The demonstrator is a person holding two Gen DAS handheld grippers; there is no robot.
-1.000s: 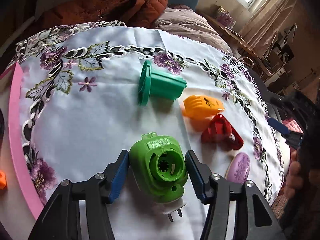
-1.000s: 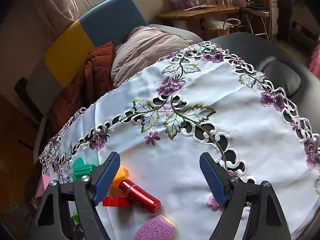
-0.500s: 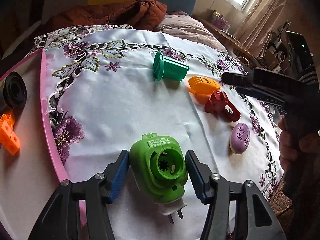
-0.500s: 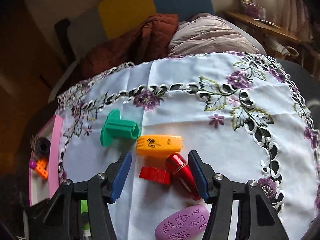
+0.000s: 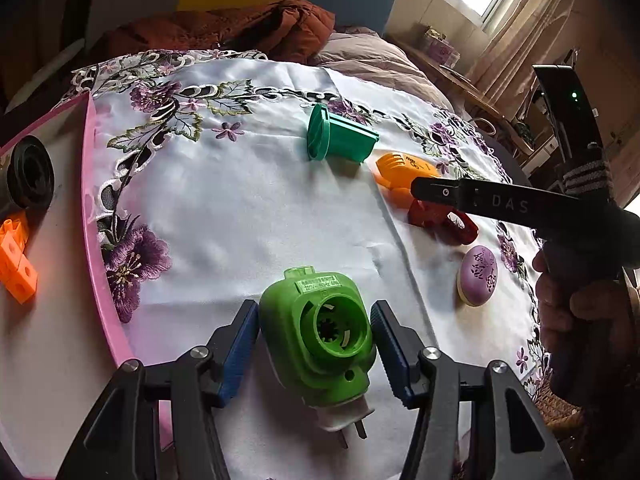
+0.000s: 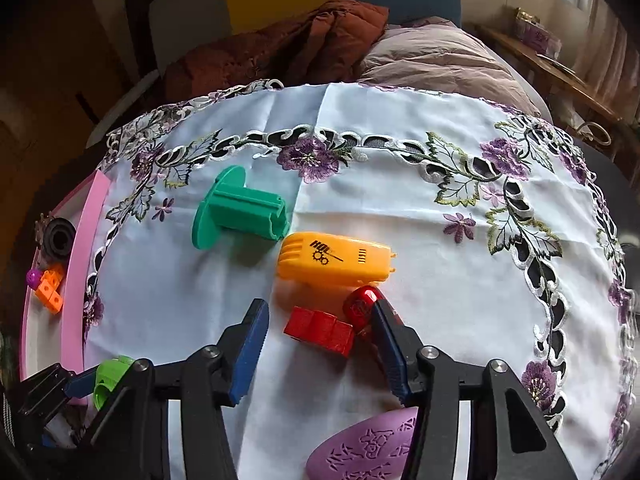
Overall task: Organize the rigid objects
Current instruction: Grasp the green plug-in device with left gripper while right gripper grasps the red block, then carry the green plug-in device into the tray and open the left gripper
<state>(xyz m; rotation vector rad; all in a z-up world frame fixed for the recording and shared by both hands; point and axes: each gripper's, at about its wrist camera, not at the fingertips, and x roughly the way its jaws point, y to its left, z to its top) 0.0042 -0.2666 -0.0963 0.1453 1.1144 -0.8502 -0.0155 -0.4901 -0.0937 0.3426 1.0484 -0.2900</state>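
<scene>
Left wrist view, pink tray (image 5: 94, 216), orange blocks (image 5: 14, 256), black roll (image 5: 30, 176) inside

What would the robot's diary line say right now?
left gripper: shut on green plug-in | right gripper: jaws closing around red toy, not yet gripped | pink tray: beside

The left gripper (image 5: 314, 344) points steeply down, its pads clamped. The right gripper (image 6: 320, 334), jaws just closing, seems not yet gripping.
</scene>
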